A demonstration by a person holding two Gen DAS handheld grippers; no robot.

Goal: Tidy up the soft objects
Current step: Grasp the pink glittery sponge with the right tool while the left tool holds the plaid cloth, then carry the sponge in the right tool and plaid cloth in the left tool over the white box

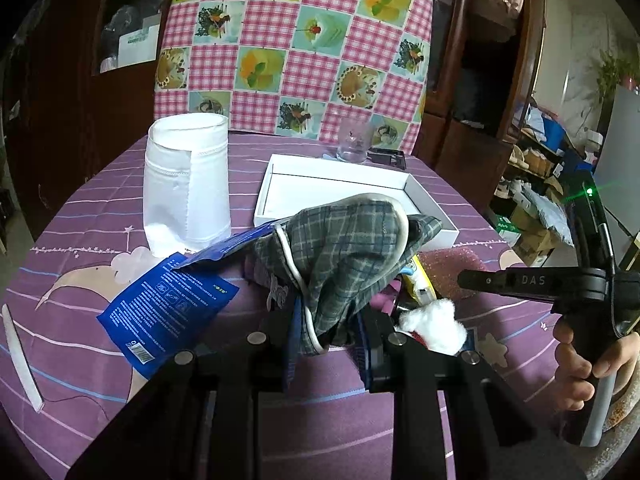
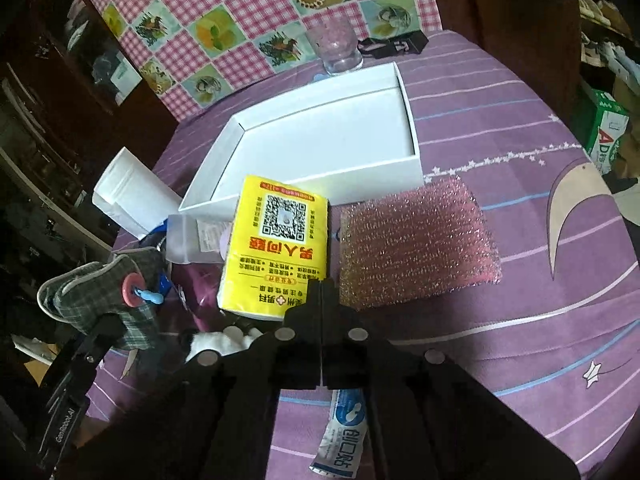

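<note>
Left wrist view: left gripper [image 1: 332,340] clamped on grey plaid fabric pouch [image 1: 344,256], held lifted above purple tablecloth [image 1: 92,216]. White shallow box [image 1: 432,216] straight ahead beyond the pouch, long axis running left to right; left hand plainly the nearer one for a drop-in. White cotton wad [image 1: 434,326] just right of the jaws, blue sachet [image 1: 168,304] to the left, white fabric roll [image 1: 188,184] standing further back. Right gripper [image 1: 472,280] entering from the right edge, tip low near the pink sponge.

Right wrist view: right gripper [image 2: 322,292] with fingers pressed together, nothing visibly between them, tip touching or just over the near edge of yellow tissue pack [image 2: 276,244]. Pink glitter sponge [image 2: 416,240] just right of it. White shallow box directly beyond both. Plaid pouch at far left, possibly bearing a pink button. Plaster packet [image 2: 344,432] beneath the gripper body.
</note>
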